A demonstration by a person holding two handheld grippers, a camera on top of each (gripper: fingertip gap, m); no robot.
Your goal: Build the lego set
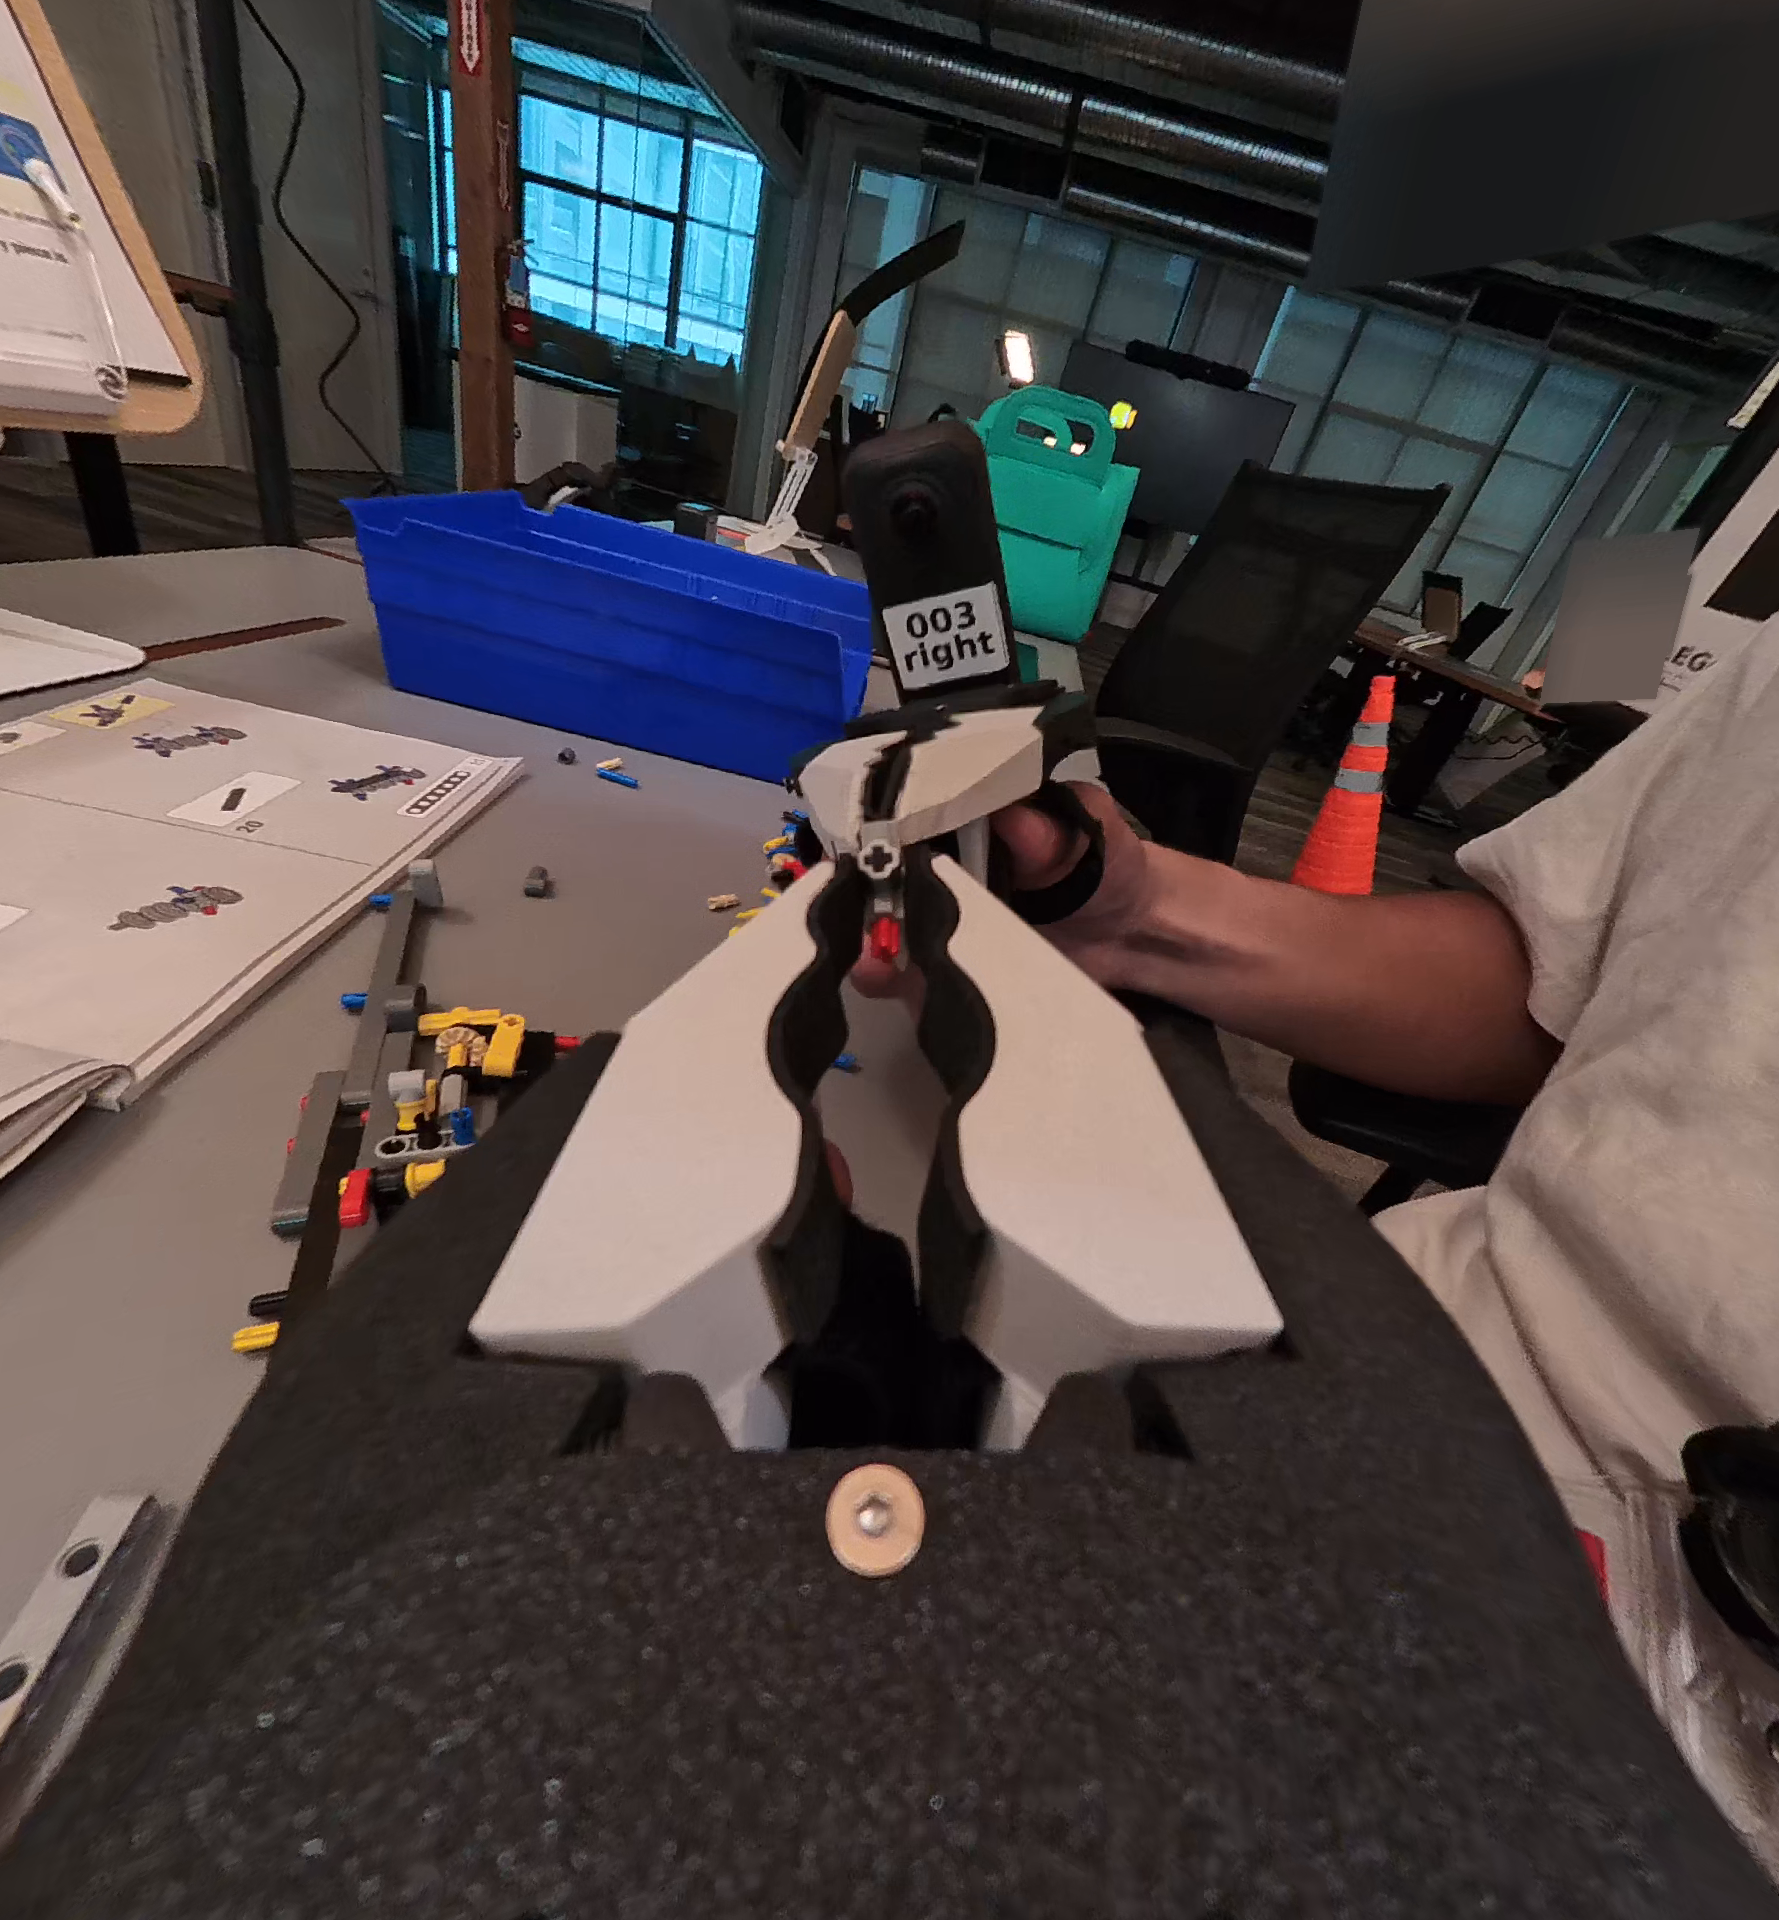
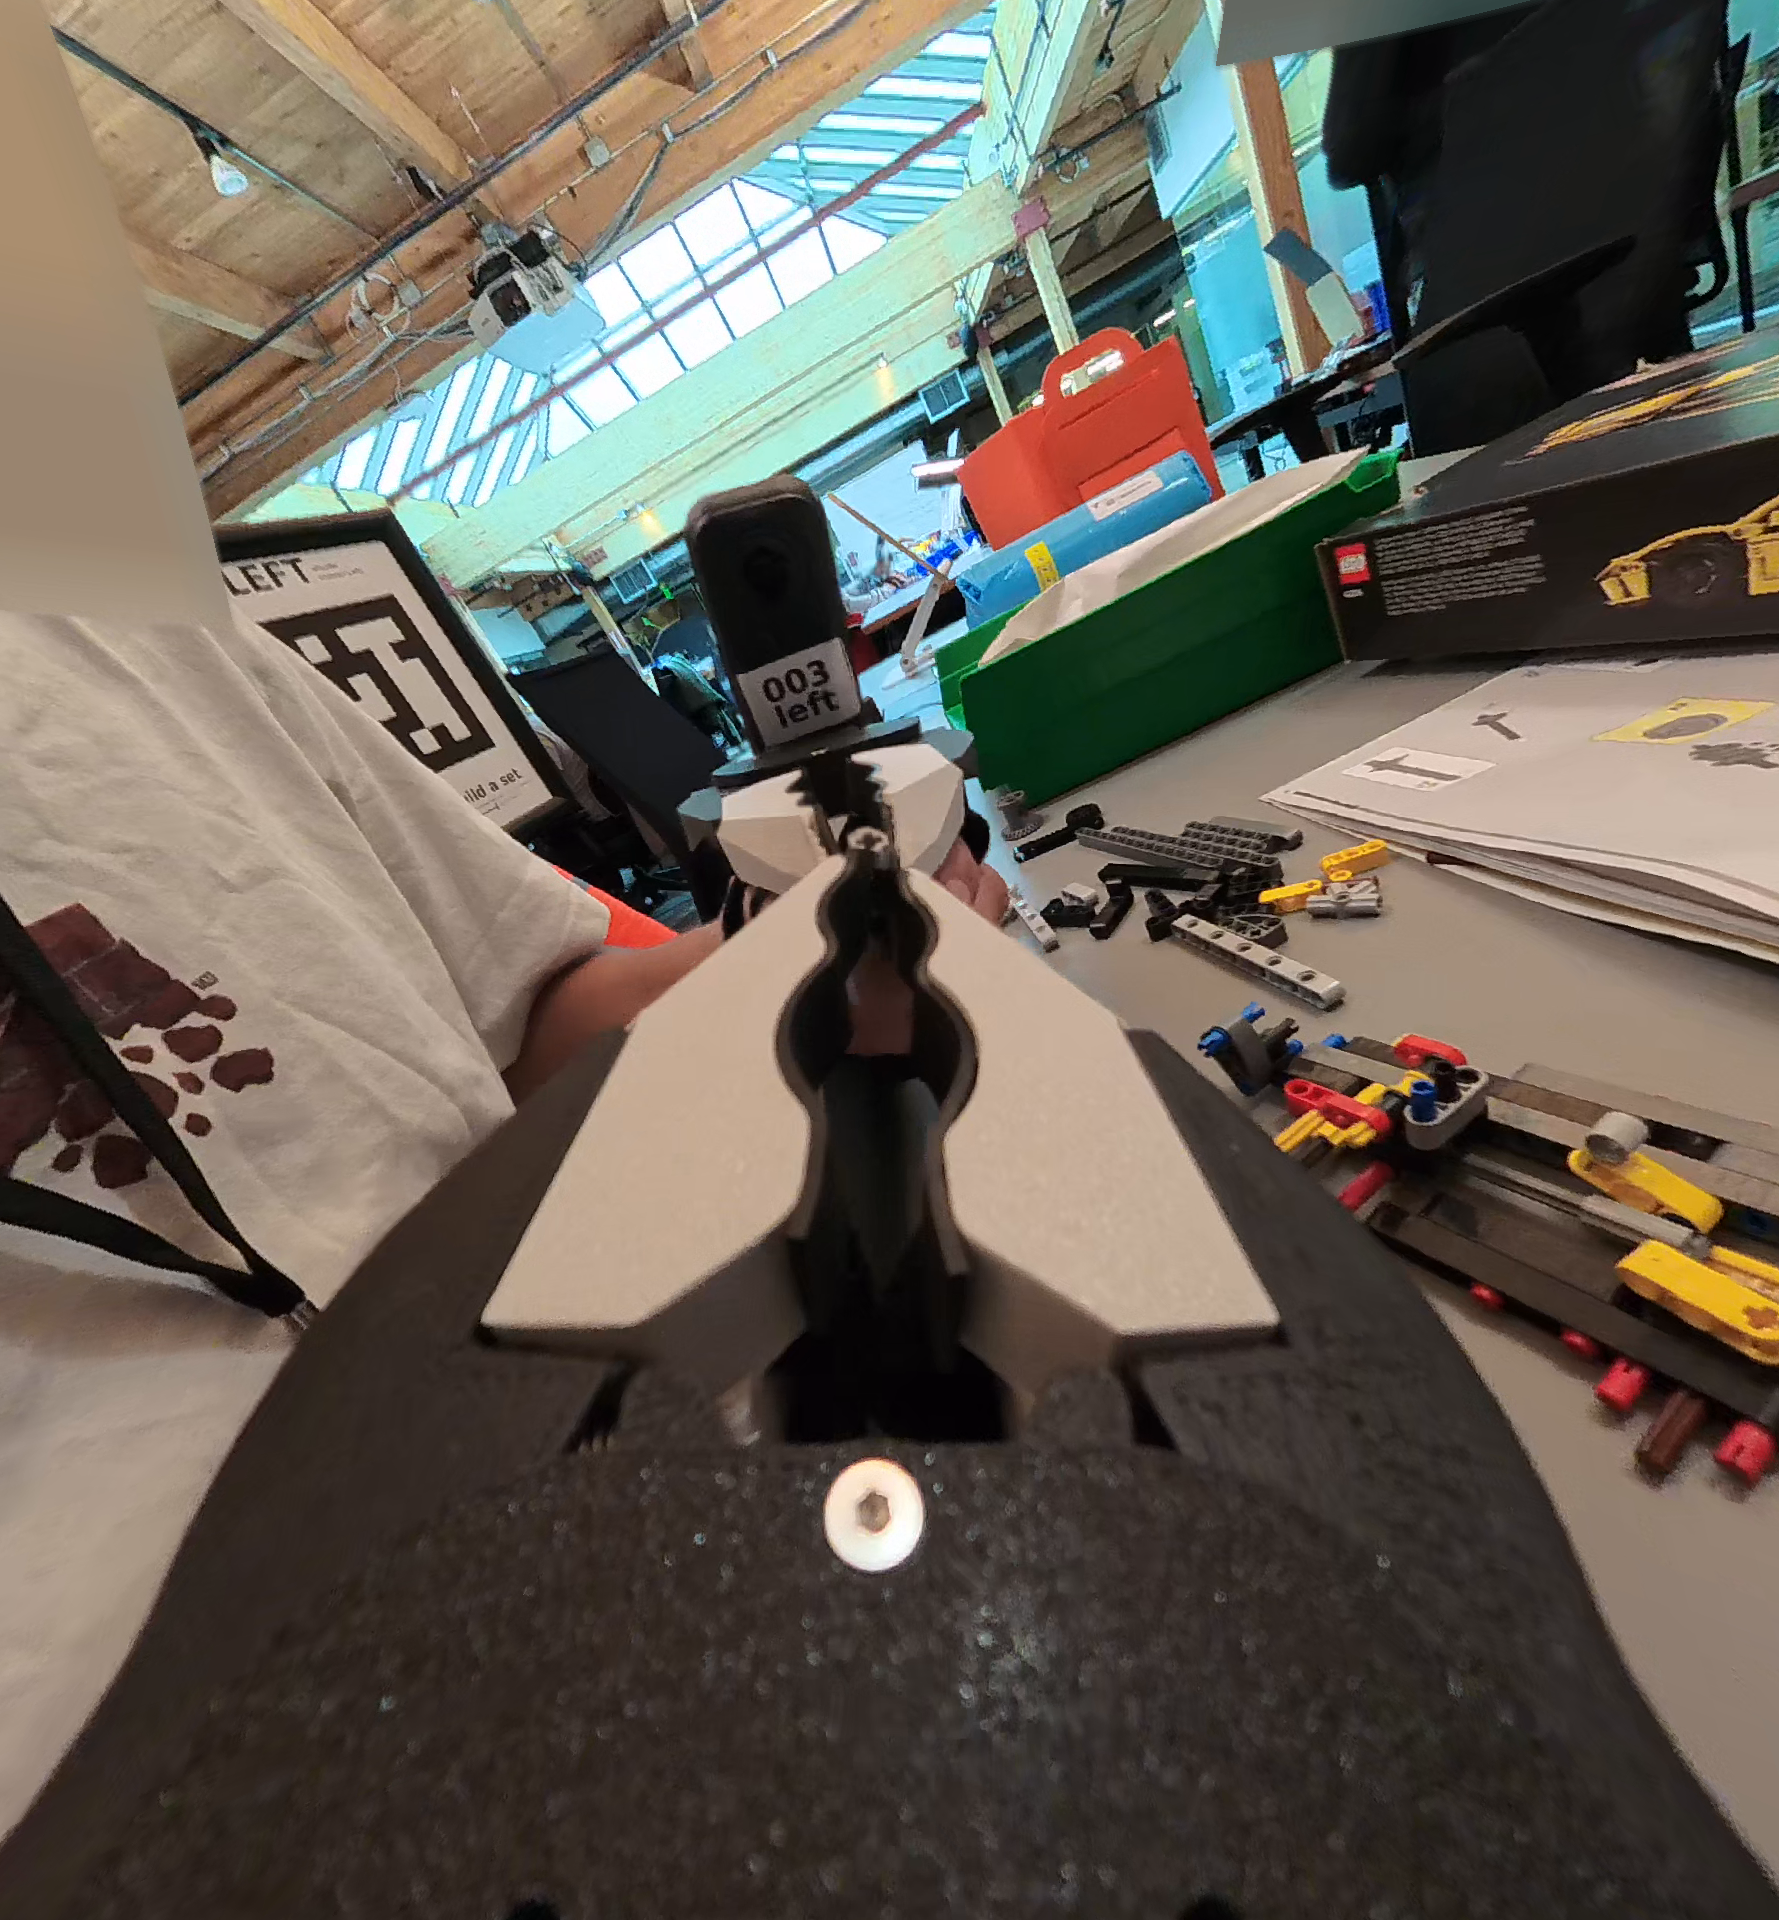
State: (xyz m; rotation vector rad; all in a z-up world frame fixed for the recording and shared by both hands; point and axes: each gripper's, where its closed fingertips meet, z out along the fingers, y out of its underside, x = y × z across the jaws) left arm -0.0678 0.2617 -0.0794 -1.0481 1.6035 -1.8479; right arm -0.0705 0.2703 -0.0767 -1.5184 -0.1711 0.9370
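The left hand-held gripper [image 1: 877,904] and the right hand-held gripper [image 2: 869,862] are raised above the grey surface [image 1: 573,831] and point tip to tip. Pinched where their black wavy fingers [image 1: 812,1023] meet is a small light-grey lego connector with a red pin [image 1: 880,914]. The left one's tips are closed on it; the right one's tips are nearly shut around the same piece, though which carries it I cannot tell.

Down to the left of the left hand-held gripper lies the long dark-grey lego beam assembly with yellow, red and blue parts [image 1: 397,1091] (in the right wrist view it sits low to the right [image 2: 1550,1174]). Beyond it is the open paper instruction booklet [image 1: 137,862]. A blue plastic bin [image 1: 604,613] stands farther back, with loose small pieces [image 1: 615,774] near it.
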